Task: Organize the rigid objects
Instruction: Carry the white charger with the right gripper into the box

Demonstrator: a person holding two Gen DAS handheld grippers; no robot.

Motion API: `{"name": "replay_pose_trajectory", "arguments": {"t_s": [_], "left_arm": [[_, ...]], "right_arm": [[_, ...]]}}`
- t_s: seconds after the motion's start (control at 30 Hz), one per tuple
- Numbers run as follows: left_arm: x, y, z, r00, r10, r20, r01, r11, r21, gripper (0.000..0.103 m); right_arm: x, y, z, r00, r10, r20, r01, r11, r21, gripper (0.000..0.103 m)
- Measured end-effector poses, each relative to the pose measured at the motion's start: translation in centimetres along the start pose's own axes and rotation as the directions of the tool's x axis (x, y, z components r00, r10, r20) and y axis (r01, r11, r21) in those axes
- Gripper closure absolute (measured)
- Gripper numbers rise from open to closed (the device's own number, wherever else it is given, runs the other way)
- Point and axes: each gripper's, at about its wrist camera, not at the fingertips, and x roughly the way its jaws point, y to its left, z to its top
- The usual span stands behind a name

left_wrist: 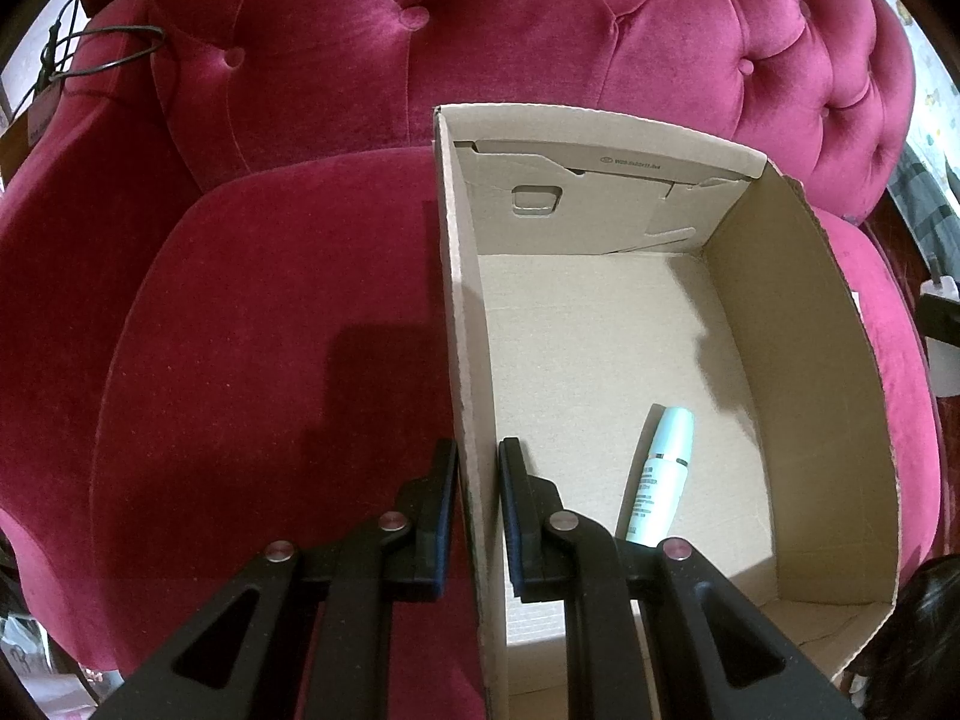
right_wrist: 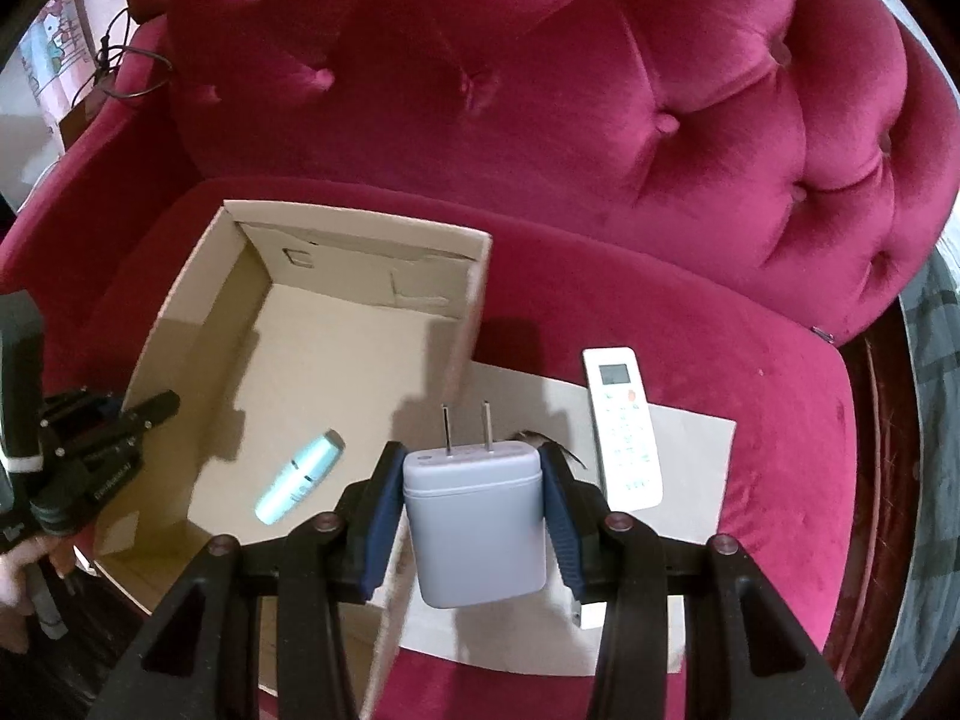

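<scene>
An open cardboard box (left_wrist: 798, 330) stands on the red velvet sofa seat. A mint-green tube (left_wrist: 660, 474) lies on its floor, also in the right wrist view (right_wrist: 300, 474). My left gripper (left_wrist: 477, 468) is shut on the box's left wall (left_wrist: 465, 360), one finger outside and one inside. My right gripper (right_wrist: 471, 468) is shut on a grey wall charger (right_wrist: 477, 528), prongs pointing forward, held above the box's right wall (right_wrist: 465, 324). A white remote control (right_wrist: 624, 426) lies on the cardboard flap (right_wrist: 696, 480) to the right of the box.
The tufted sofa back (right_wrist: 600, 90) rises behind the box. A black cable (left_wrist: 114, 48) lies on the left armrest. The left gripper's body (right_wrist: 78, 450) shows at the left edge of the right wrist view.
</scene>
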Motion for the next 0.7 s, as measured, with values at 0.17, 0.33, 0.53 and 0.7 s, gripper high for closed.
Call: {"name": "replay_pose_trajectory", "arguments": {"t_s": [0.17,0.33,0.53,0.7], "left_arm": [[0.0,0.0,0.0,1.0,-0.002,-0.002,0.002,1.0,0.001,0.088],[0.1,0.1,0.1,1.0,-0.001,-0.002,0.001,1.0,0.0,0.088],[0.1,0.3,0.2,1.0,-0.013,-0.005,0.013,1.0,-0.005,0.088],[0.1,0.4,0.2,1.0,-0.014,-0.005,0.014,1.0,-0.003,0.088]], "right_arm": [[0.4,2.0,1.1,0.999,0.036,0.009,-0.036,0.999,-0.011,0.056],[1.5,4.1,2.2,0.998,0.061,0.004,-0.061,0.998,-0.024,0.056],[3.5,6.1,3.1,0.996,0.084,-0.022,-0.085,0.996,-0.023,0.056],[5.1,7.3,3.5,0.994,0.098,-0.042,-0.098,0.995,-0.019,0.056]]}}
